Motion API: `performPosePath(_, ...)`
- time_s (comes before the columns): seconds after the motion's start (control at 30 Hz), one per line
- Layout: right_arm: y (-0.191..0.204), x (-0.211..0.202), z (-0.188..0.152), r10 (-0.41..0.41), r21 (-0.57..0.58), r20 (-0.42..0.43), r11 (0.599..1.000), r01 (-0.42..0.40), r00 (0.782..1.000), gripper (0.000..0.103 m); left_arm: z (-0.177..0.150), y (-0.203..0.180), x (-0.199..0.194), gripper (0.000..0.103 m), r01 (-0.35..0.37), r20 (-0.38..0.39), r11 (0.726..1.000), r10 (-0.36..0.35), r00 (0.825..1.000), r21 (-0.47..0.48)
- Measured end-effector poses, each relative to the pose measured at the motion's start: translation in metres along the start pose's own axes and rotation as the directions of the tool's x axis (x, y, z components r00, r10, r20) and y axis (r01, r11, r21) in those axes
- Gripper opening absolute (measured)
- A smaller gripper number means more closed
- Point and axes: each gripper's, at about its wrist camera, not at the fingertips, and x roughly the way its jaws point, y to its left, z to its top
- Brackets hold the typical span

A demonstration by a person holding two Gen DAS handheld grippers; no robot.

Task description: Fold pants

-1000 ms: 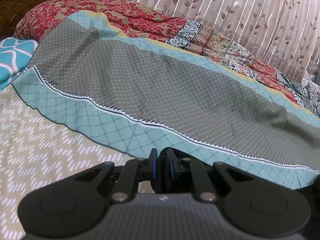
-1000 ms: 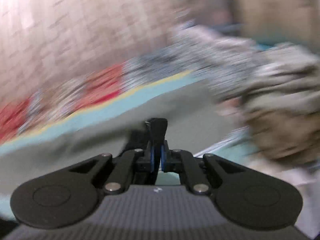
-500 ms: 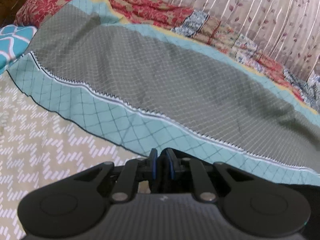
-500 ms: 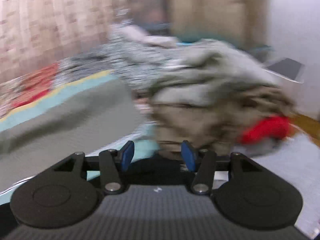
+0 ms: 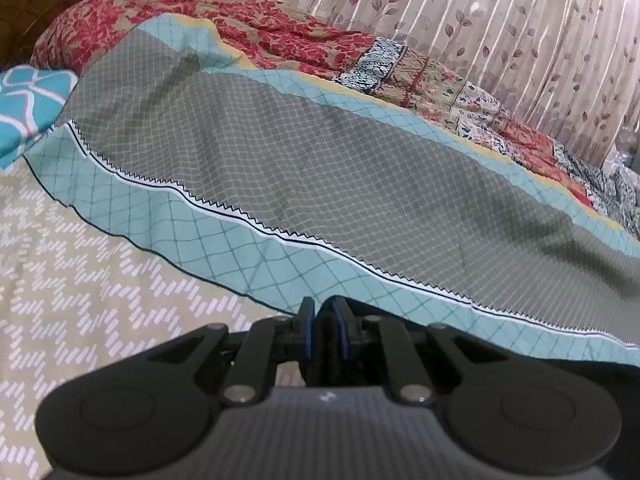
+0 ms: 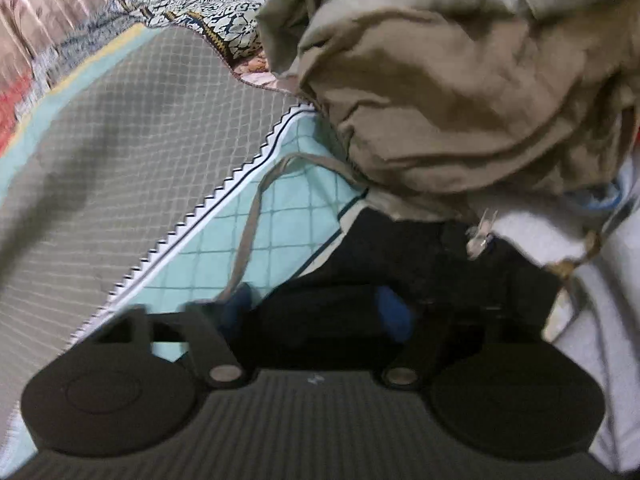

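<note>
Lying crumpled in a heap at the near corner of the bed: khaki pants (image 6: 440,92), bunched and unfolded, overhanging the teal border of the grey lattice bedsheet (image 6: 120,152). Trailing from the heap, a thin khaki drawstring (image 6: 250,224), looping down across the teal border towards the right claw (image 6: 316,312). Hovering just below the heap with blue pads (image 6: 394,314) spread wide apart, gripping nothing, the drawstring's end passing beside the left pad; whether touching it, cannot tell. Something black (image 6: 420,252) lying between claw and pants, unclear what.

Sitting low at the bed's edge, the left claw (image 5: 323,330), blue pads drawn nearly together with something dark between them; what exactly, cannot tell. Spreading ahead of it, the same bedsheet (image 5: 300,168), teal border and zigzag trim running diagonally. Beyond, a red floral quilt (image 5: 248,32) and leaf-print curtains (image 5: 500,32); below left, a beige chevron cover (image 5: 80,280).
</note>
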Motion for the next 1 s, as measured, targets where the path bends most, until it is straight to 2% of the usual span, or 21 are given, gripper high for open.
performPosePath(0.03,0.007,-0.001,0.001,0.020,-0.022,0.008,1.000,-0.020,1.000,0.007,0.000,-0.001,-0.001,0.011,-0.003,0.003,1.000,0.003,1.000,0.004)
performPosePath(0.13,-0.018,-0.016,0.004,0.091,0.029,0.042,0.995,-0.092,0.995,0.006,0.001,-0.004,-0.010,0.010,-0.005,0.031,1.000,0.005,0.999,-0.002)
performPosePath(0.17,-0.016,-0.024,0.006,0.123,0.048,0.073,0.991,-0.126,0.990,0.006,0.001,-0.005,-0.015,0.010,-0.004,0.044,1.000,0.004,0.999,-0.007)
performPosePath(0.2,-0.041,-0.036,0.006,0.159,0.069,0.100,0.984,-0.166,0.982,0.006,0.002,-0.005,-0.021,0.010,0.002,0.059,1.000,-0.001,0.998,-0.014)
performPosePath(0.23,-0.045,-0.046,0.008,0.199,0.093,0.126,0.973,-0.211,0.972,0.006,0.003,-0.005,-0.026,0.010,0.012,0.071,1.000,-0.010,0.997,-0.022)
performPosePath(0.33,-0.077,-0.084,0.018,0.323,0.160,0.225,0.918,-0.362,0.919,0.006,0.005,-0.002,-0.050,0.010,0.059,0.119,0.997,-0.054,0.991,-0.043)
performPosePath(0.37,-0.107,-0.095,0.017,0.352,0.170,0.250,0.901,-0.399,0.902,0.006,0.004,-0.001,-0.061,0.010,0.076,0.141,0.996,-0.069,0.988,-0.049)
performPosePath(0.4,-0.152,-0.108,0.011,0.386,0.181,0.272,0.879,-0.440,0.882,0.006,0.003,0.001,-0.071,0.010,0.087,0.159,0.995,-0.078,0.984,-0.052)
performPosePath(0.43,-0.160,-0.119,0.012,0.406,0.188,0.288,0.864,-0.467,0.867,0.006,0.002,0.003,-0.080,0.010,0.101,0.177,0.993,-0.089,0.980,-0.057)
performPosePath(0.57,-0.234,-0.179,-0.018,0.483,0.192,0.359,0.799,-0.569,0.799,0.006,-0.016,0.017,-0.131,0.010,0.164,0.256,0.984,-0.141,0.956,-0.068)
performPosePath(0.63,-0.302,-0.202,-0.048,0.508,0.201,0.376,0.771,-0.604,0.775,0.006,-0.032,0.025,-0.157,0.010,0.194,0.286,0.979,-0.171,0.943,-0.054)
performPosePath(0.7,-0.345,-0.220,-0.072,0.515,0.209,0.388,0.759,-0.617,0.765,0.006,-0.051,0.032,-0.179,0.010,0.216,0.295,0.976,-0.196,0.935,-0.036)
performPosePath(0.77,-0.388,-0.232,-0.105,0.499,0.224,0.383,0.766,-0.603,0.777,0.006,-0.074,0.039,-0.197,0.010,0.231,0.275,0.973,-0.216,0.937,-0.021)
performPosePath(0.83,-0.421,-0.234,-0.139,0.462,0.268,0.350,0.784,-0.560,0.815,0.007,-0.102,0.050,-0.210,0.010,0.242,0.226,0.970,-0.229,0.947,-0.032)
performPosePath(0.87,-0.435,-0.229,-0.154,0.442,0.296,0.327,0.791,-0.535,0.835,0.009,-0.114,0.054,-0.212,0.010,0.222,0.199,0.975,-0.211,0.957,-0.031)
performPosePath(0.9,-0.446,-0.218,-0.170,0.398,0.326,0.290,0.814,-0.481,0.870,0.012,-0.127,0.057,-0.211,0.014,0.183,0.141,0.983,-0.179,0.974,-0.019)
performPosePath(0.93,-0.452,-0.207,-0.180,0.342,0.351,0.238,0.842,-0.409,0.909,0.018,-0.135,0.059,-0.207,0.024,0.147,0.075,0.989,-0.146,0.986,-0.005)
performPosePath(0.97,-0.458,-0.194,-0.190,0.283,0.385,0.173,0.862,-0.329,0.943,0.029,-0.146,0.064,-0.203,0.028,0.103,-0.009,0.995,-0.103,0.995,-0.002)
performPosePath(1.0,-0.468,-0.191,-0.198,0.259,0.414,0.147,0.861,-0.297,0.955,0.032,-0.154,0.069,-0.201,0.028,0.086,-0.056,0.996,-0.086,0.995,-0.011)
